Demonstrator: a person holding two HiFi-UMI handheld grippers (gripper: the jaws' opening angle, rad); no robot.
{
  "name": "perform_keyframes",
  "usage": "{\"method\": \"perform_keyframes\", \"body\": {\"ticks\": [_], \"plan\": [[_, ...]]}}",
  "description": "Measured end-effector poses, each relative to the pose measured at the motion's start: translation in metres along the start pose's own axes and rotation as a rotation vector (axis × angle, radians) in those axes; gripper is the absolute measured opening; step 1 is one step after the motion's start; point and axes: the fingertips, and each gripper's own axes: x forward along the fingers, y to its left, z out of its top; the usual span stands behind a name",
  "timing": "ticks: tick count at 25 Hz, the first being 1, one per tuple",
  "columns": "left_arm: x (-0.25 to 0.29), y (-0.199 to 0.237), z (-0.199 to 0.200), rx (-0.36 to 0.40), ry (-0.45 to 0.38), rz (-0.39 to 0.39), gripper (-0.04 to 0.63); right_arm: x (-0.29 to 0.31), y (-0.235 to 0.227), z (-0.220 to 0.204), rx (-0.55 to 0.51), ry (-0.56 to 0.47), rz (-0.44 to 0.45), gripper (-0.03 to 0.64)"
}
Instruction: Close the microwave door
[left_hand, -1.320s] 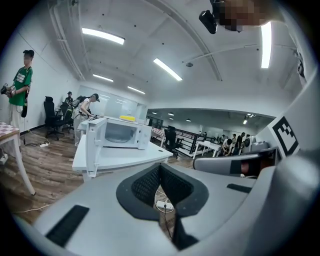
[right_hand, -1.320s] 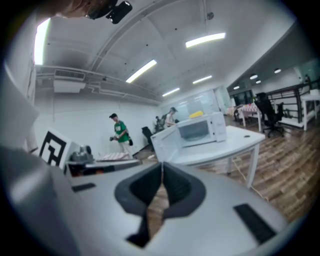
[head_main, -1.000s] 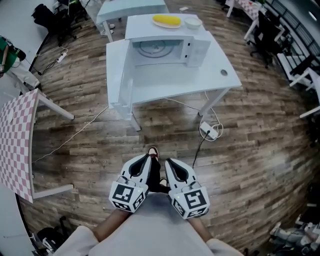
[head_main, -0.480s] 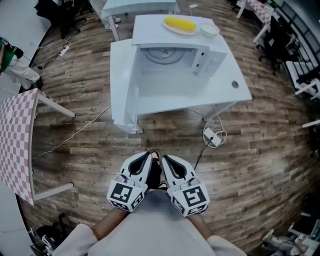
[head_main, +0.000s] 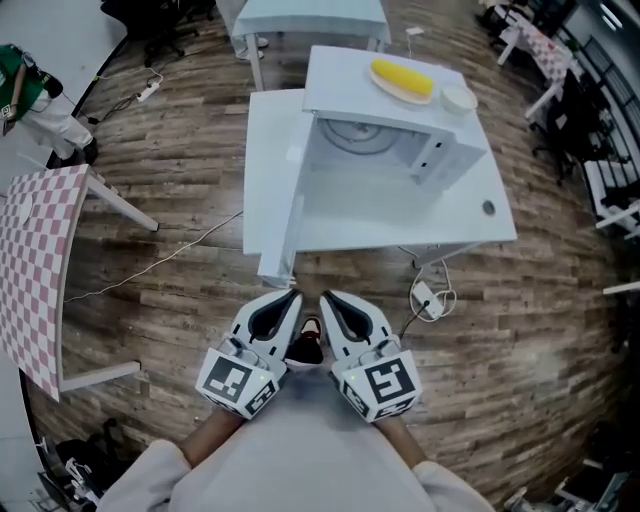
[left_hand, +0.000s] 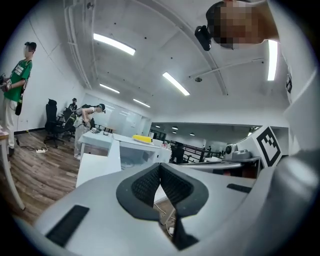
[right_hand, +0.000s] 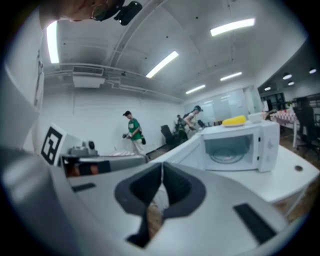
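A white microwave (head_main: 395, 135) stands on a white table (head_main: 400, 220), its cavity and glass turntable showing. Its door (head_main: 275, 185) is swung wide open to the left. On its top lie a plate with a yellow item (head_main: 403, 80) and a small white bowl (head_main: 459, 97). My left gripper (head_main: 290, 297) and right gripper (head_main: 327, 298) hang side by side over the floor, just short of the table's front edge, both shut with nothing held. The microwave (right_hand: 240, 145) shows ahead in the right gripper view, past the right gripper (right_hand: 162, 167). The door (left_hand: 100, 165) shows beyond the left gripper (left_hand: 160, 167).
A pink checkered table (head_main: 35, 270) stands to the left. A power strip (head_main: 428, 298) and cables lie on the wooden floor under the table's right side. More tables and office chairs stand behind. A person in green (right_hand: 132, 132) stands far off.
The microwave and table have come closer and lower in the head view. Both grippers stay shut and side by side, now near the open door's front corner.
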Motion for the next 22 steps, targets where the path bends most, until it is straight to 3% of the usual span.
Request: {"method": "perform_keyframes", "body": {"ticks": [7,11,22], "plan": [[-0.007,0.035,0.022,0.004,-0.064,0.05,0.02,0.03,0.011,0.017,-0.043,-0.02,0.054,0.023],[-0.015,0.06,0.022,0.017,-0.066,0.118,0.02,0.039,0.014,0.015,-0.037,-0.014,0.07,0.023],[-0.012,0.105,-0.003,0.044,0.01,0.247,0.02,0.052,0.0,0.009,-0.014,0.013,0.088,0.023]]}}
